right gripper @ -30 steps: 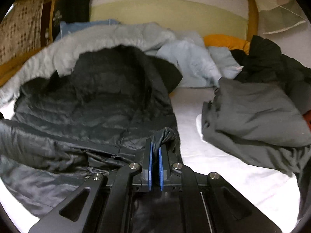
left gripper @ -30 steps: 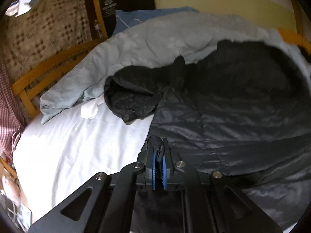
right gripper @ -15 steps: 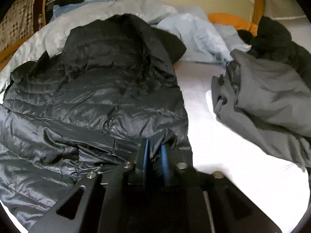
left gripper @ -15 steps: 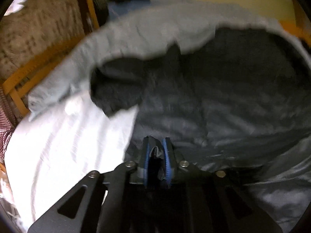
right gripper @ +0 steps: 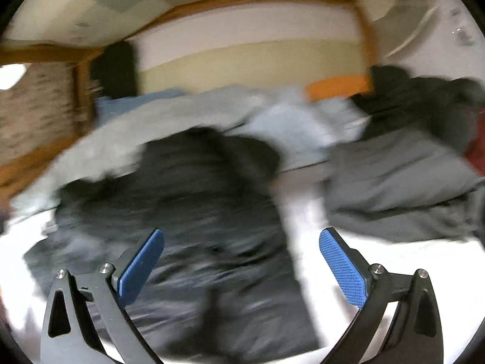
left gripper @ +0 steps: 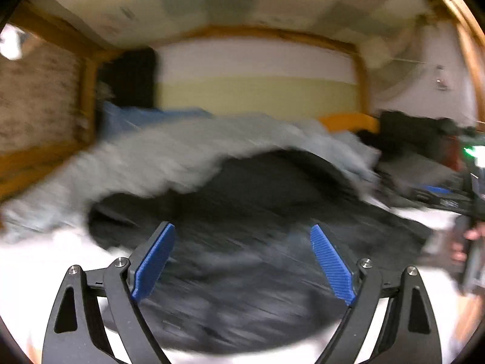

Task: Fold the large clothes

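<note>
A black quilted puffer jacket [left gripper: 242, 212] [right gripper: 194, 194] lies spread on the white bed sheet [left gripper: 36, 267] [right gripper: 306, 221]. Both views are motion-blurred. My left gripper [left gripper: 242, 236] hangs above the jacket's lower part; its jaws are opening wide and no fabric is between the blue pads [left gripper: 154, 261]. My right gripper [right gripper: 242, 239] is over the jacket's right edge, jaws likewise opening, with nothing between its pads [right gripper: 342, 270]. At the right edge of the left wrist view I see the other gripper's body [left gripper: 473, 242] and a hand [left gripper: 460, 248].
A pale grey-blue duvet [left gripper: 169, 157] [right gripper: 145, 124] bunches behind the jacket. A grey garment [right gripper: 400, 182] and dark clothes [right gripper: 424, 100] lie to the right. A wooden bed frame [left gripper: 42, 157], patterned cloth [left gripper: 33, 100] and a yellow-white wall [left gripper: 257, 91] bound the bed.
Both grippers were shut on the jacket's lower hem; now both have let go, opened wide and swung upward, showing more of the wall and ceiling. The jacket stays on the bed.
</note>
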